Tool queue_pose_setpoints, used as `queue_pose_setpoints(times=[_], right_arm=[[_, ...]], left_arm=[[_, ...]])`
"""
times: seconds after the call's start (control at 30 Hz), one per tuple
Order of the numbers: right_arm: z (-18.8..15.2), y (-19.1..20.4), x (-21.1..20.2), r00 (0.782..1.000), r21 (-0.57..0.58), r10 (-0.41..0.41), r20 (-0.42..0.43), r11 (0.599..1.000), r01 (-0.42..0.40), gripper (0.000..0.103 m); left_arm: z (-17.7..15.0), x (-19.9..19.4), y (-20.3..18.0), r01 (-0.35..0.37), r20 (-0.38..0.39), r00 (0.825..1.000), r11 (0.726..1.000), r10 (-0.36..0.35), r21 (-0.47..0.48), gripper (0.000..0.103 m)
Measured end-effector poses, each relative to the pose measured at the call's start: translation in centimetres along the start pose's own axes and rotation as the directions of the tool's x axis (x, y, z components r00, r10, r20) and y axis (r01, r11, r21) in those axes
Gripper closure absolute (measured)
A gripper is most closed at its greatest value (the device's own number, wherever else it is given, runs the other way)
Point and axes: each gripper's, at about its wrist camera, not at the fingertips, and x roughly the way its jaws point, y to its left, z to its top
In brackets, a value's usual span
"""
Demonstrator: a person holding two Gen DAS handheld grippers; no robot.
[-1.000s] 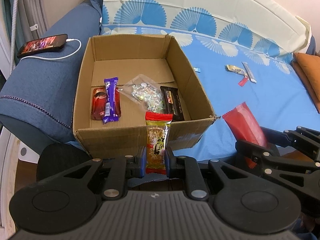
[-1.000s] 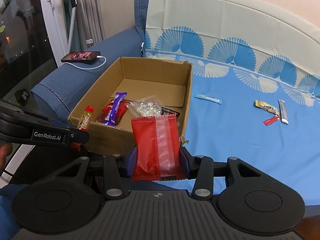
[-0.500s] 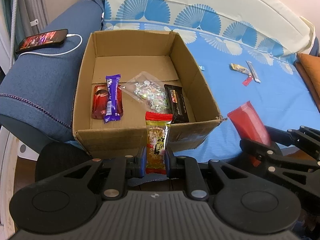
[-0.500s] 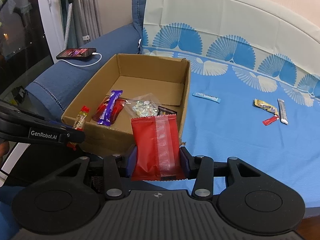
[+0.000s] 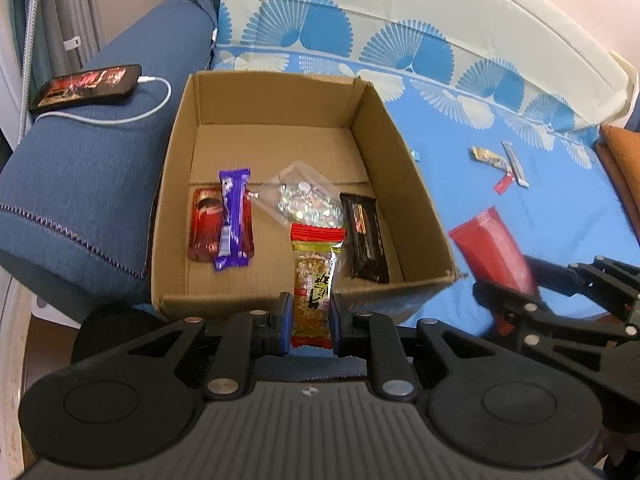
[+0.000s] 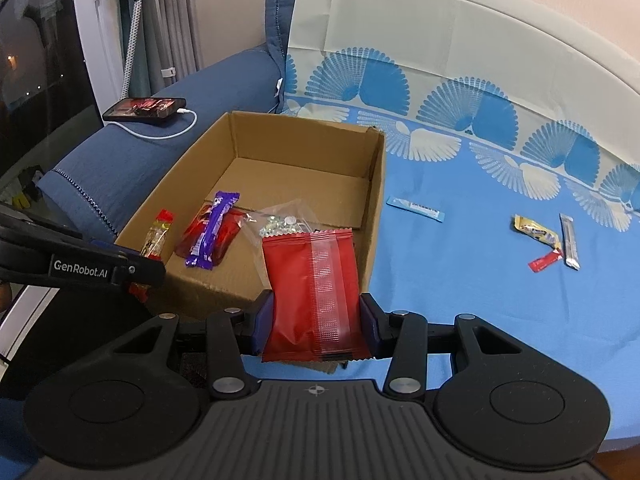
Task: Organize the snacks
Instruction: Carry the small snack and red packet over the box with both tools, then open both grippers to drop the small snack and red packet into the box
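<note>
An open cardboard box (image 5: 416, 200) (image 6: 376, 184) stands on the blue sofa cover. Inside lie a red packet (image 5: 202, 224), a purple bar (image 5: 232, 216) (image 6: 214, 228), a clear bag of candies (image 5: 304, 198) and a dark bar (image 5: 364, 236). My left gripper (image 5: 310, 320) is shut on a gold-and-red snack bar (image 5: 314, 280) (image 6: 156, 236), held upright over the box's near wall. My right gripper (image 6: 316, 324) is shut on a red pouch (image 6: 314, 292) (image 5: 496, 248), held at the box's near right corner.
On the cover to the right lie a blue sachet (image 6: 416, 208), a yellow wrapper (image 6: 534, 230), a silver stick (image 6: 569, 240) and a small red sachet (image 6: 544, 260). A phone on a white cable (image 5: 86, 86) rests on the armrest. An orange cushion (image 5: 620, 152) sits far right.
Both grippers have moved forward and up towards the box with their snacks still held. The left-held bar now reaches over the box's near wall.
</note>
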Motion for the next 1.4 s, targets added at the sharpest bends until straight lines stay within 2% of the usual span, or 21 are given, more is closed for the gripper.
queue_pose_setpoints(times=[0.4,0.67,1.07,1.4], right_arm=[[3.2,0.5,3.0,1.000,-0.026,0.004,-0.017,1.000,-0.005,0.055],[5.3,-0.2,6.7,0.999,-0.018,0.016,-0.043,1.000,-0.016,0.055],[7.3,-1.6,13.9,0.992,-0.009,0.040,-0.121,0.999,-0.042,0.055],[7.3,-1.6,18.6,0.982,-0.050,0.040,-0.185,0.997,-0.050,0.053]], left_arm=[[3.5,2.1,1.2,-0.002,0.008,1.000,1.000,0.002,-0.024,0.082],[6.6,4.9,1.5,-0.023,-0.004,1.000,1.000,0.023,-0.016,0.082],[9.7,13.1,2.4,-0.067,-0.115,0.991,0.998,0.065,-0.012,0.082],[10.3,17.5,2.0,-0.141,-0.158,0.976,0.988,0.149,0.062,0.082]])
